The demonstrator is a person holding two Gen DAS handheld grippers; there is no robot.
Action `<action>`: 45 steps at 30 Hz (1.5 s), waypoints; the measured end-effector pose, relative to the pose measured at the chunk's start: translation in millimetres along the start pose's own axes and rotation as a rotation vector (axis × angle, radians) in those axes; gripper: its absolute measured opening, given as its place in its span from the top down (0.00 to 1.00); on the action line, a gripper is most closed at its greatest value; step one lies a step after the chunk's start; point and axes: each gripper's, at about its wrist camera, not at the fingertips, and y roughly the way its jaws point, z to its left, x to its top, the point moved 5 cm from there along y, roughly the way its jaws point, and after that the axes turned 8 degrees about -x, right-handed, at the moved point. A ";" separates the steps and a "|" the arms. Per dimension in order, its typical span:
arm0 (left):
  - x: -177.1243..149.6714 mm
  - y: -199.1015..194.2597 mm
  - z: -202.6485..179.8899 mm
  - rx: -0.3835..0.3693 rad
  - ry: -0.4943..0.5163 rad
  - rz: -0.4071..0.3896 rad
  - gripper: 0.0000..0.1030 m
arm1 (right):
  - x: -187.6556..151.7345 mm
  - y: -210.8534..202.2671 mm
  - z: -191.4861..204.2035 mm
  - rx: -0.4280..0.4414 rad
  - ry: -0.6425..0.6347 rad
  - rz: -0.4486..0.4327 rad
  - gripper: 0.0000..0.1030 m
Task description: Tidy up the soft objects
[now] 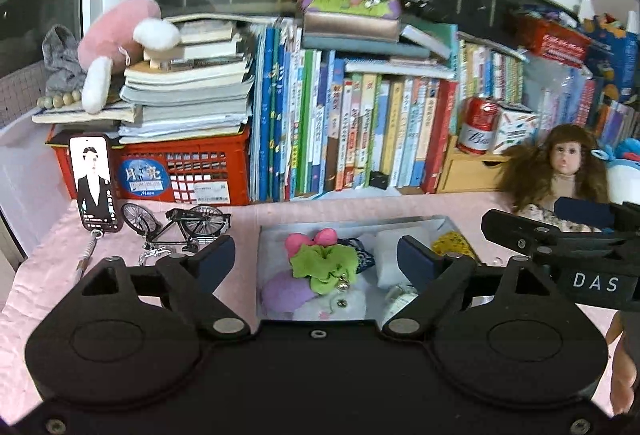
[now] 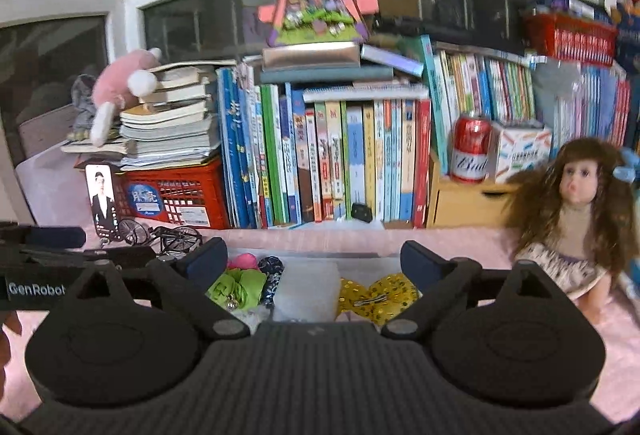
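Note:
A shallow clear box (image 1: 416, 222) on the pink tablecloth holds soft things: a green fabric piece with a bell (image 1: 324, 263), a pink piece (image 1: 312, 238), a lilac plush (image 1: 286, 293), a white pad (image 1: 390, 255) and a yellow dotted bow (image 1: 454, 243). My left gripper (image 1: 316, 255) is open and empty, just above the box's near edge. My right gripper (image 2: 314, 263) is open and empty over the same box, with the green piece (image 2: 238, 287), the white pad (image 2: 306, 289) and the yellow bow (image 2: 378, 297) between its fingers. A long-haired doll (image 2: 572, 219) sits to the right of the box.
A row of books (image 1: 344, 127) lines the back. A red crate (image 1: 188, 175) with stacked books and a pink plush (image 1: 116, 43) stands at left. A phone (image 1: 96, 181) and model bicycle (image 1: 176, 225) are left of the box. A red can (image 1: 478, 125) sits on a wooden drawer.

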 end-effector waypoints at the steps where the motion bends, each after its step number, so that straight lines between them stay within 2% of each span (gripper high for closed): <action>1: -2.6 -5.6 -2.1 -0.004 0.005 -0.010 0.13 | -1.2 -7.6 0.1 -0.003 -0.016 -0.020 0.05; 5: -15.9 -26.8 -9.8 -0.003 0.024 -0.045 0.10 | -7.0 -33.0 1.7 -0.001 -0.053 -0.083 0.01; 11: -39.1 -48.3 -18.1 -0.013 0.038 -0.069 0.10 | -21.8 -60.4 3.2 0.010 -0.074 -0.139 0.00; 17: -63.7 -62.9 -19.2 -0.001 0.040 -0.095 0.07 | -40.0 -79.6 5.6 0.014 -0.075 -0.168 0.00; 23: -92.4 -71.3 -16.5 0.005 0.024 -0.089 0.07 | -61.5 -93.1 10.6 0.002 -0.082 -0.185 0.00; 30: -128.1 -85.6 -14.0 0.028 -0.008 -0.092 0.07 | -89.2 -104.8 16.1 0.001 -0.060 -0.170 0.00; 38: -158.3 -99.4 -18.5 0.054 0.010 -0.101 0.07 | -120.4 -113.1 10.4 -0.025 0.008 -0.127 0.00; 45: -188.7 -87.9 -21.7 0.074 0.021 -0.032 0.07 | -152.3 -106.6 6.5 -0.034 0.059 -0.042 0.00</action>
